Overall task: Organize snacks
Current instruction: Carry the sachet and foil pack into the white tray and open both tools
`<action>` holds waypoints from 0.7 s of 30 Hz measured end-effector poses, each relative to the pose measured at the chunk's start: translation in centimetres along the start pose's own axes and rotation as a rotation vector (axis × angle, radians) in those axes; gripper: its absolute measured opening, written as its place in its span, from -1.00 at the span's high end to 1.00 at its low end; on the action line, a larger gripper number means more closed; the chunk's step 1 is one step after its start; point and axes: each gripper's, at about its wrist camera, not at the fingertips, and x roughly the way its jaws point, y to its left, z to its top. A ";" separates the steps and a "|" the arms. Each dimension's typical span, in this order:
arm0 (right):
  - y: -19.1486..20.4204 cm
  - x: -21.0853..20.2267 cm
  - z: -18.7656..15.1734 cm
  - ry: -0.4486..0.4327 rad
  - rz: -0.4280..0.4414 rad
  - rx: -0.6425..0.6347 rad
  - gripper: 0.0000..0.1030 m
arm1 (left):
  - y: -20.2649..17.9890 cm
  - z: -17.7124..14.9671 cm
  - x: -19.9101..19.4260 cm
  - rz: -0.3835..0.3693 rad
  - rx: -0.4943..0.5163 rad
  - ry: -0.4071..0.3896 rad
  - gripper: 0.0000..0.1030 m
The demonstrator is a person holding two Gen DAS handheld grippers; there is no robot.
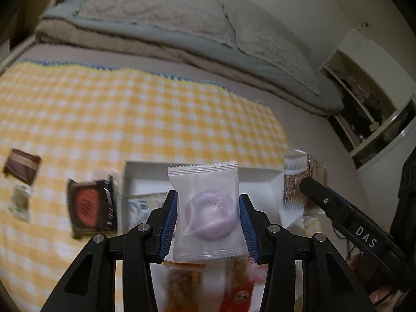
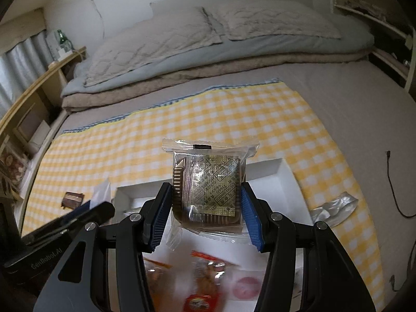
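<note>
My left gripper is shut on a white translucent packet with a pale purple ring-shaped sweet, held above the white box. My right gripper is shut on a clear packet with a brown square biscuit, also over the white box. Blurred orange and red snack packets lie in the box below the fingers. The right gripper's black body shows at the right of the left wrist view, and the left one's at the lower left of the right wrist view.
The box sits on a yellow checked cloth on a bed. A red-and-brown packet, a dark brown packet and a small greenish one lie left of the box. A clear wrapper and a black cable lie right. Folded bedding is at the back.
</note>
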 end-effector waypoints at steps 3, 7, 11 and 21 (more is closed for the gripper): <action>-1.3 1.0 0.0 0.020 -0.025 0.002 -0.03 | 0.4 0.4 1.9 -0.013 -0.018 0.031 0.13; -2.6 2.5 0.0 0.050 -0.052 -0.006 -0.03 | 1.4 1.3 4.9 -0.024 -0.052 0.070 0.13; -4.0 4.2 0.1 0.079 -0.078 -0.001 -0.03 | 2.2 2.4 7.4 -0.020 -0.074 0.096 0.13; -6.0 8.4 0.0 0.163 -0.141 -0.034 -0.04 | 2.7 3.6 11.7 0.018 -0.043 0.124 0.13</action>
